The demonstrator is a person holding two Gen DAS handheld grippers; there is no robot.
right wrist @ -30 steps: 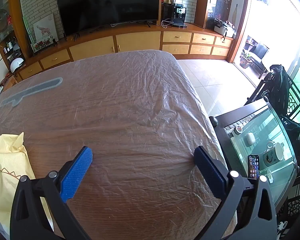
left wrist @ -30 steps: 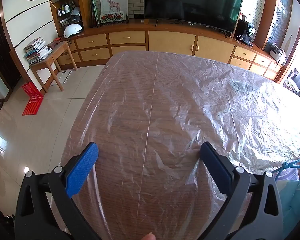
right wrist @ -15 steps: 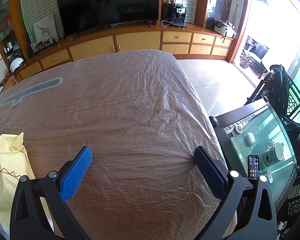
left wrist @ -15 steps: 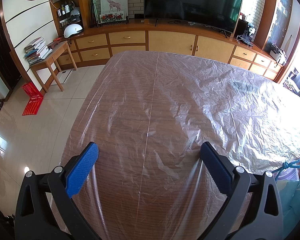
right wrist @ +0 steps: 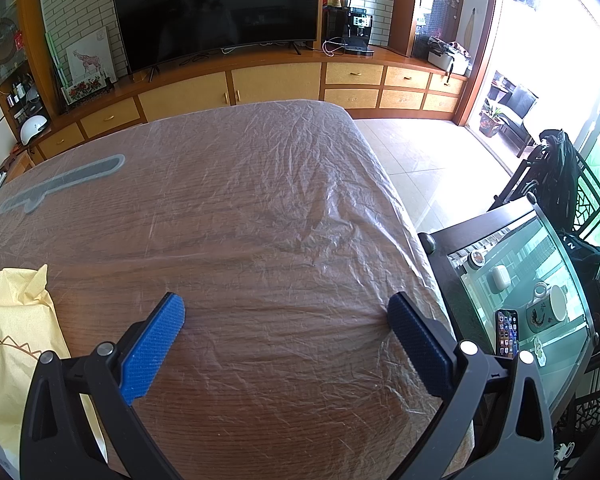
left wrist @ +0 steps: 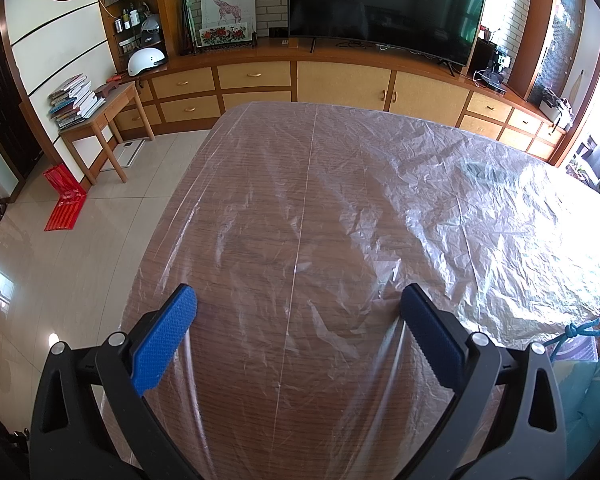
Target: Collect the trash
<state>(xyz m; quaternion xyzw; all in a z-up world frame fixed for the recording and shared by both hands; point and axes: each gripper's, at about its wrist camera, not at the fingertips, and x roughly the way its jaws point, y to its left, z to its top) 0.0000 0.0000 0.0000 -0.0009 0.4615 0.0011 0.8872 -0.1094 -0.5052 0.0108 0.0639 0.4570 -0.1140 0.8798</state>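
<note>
A wooden table is covered by a thin clear plastic sheet, crinkled on its right half. My left gripper is open and empty, low over the table's near end. My right gripper is open and empty over the table's right part. A yellow paper bag with a brown sun print lies on the table just left of the right gripper. A grey knife-shaped mark shows under the sheet at the far left.
A TV and a cabinet stand behind the table. A small desk with books and a red bag are on the left floor. A glass side table with a phone and cups stands to the right.
The plastic sheet near the left gripper's fingers shows new stretched creases. Both grippers hold still.
</note>
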